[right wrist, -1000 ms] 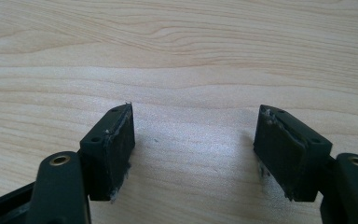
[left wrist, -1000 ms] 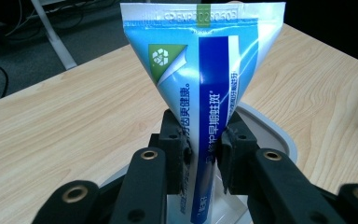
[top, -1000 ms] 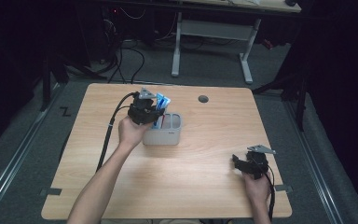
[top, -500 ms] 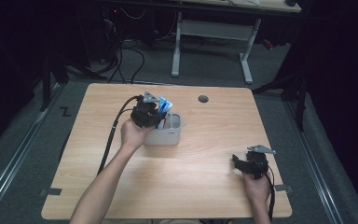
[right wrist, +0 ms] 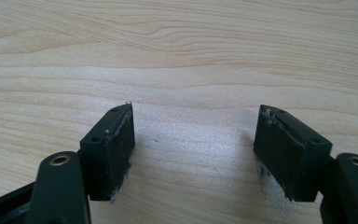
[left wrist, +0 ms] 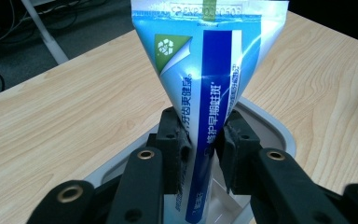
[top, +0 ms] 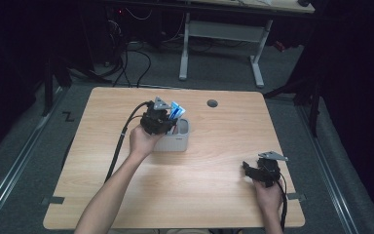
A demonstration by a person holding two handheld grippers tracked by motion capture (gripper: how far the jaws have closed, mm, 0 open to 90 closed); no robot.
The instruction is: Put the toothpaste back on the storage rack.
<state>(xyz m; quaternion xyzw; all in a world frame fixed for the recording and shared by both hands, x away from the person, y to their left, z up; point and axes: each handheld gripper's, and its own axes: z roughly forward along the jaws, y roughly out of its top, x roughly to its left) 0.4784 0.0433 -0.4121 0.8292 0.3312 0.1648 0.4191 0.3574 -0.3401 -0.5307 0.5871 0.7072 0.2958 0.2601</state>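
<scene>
Tipping the white holder (top: 177,141) looks the biggest risk: standing left of centre on the wooden surface (top: 224,195), light enough to topple if pushed sideways or dragged up with the tube. Next, slipping: glossy blue-and-white toothpaste tube (left wrist: 205,93), pinched low on its narrow part, wide crimped end pointing up and away, so liable to slide or swing if pressure eases too soon. Log of the last half second hints at a slight widening, with the tube between the pads all the while; could drop crooked against the holder's rim rather than settle inside.

Left gripper (left wrist: 200,144) fingers (left wrist: 175,140) clamped on the tube from both sides, lower end reaching down into the holder's opening, rim just beyond and below the pads. Seen from above, left gripper (top: 158,119) over the holder's left side.

Right gripper (right wrist: 196,149) idle near the right front edge, fingers apart, holding nothing, bare wood between them.
</scene>
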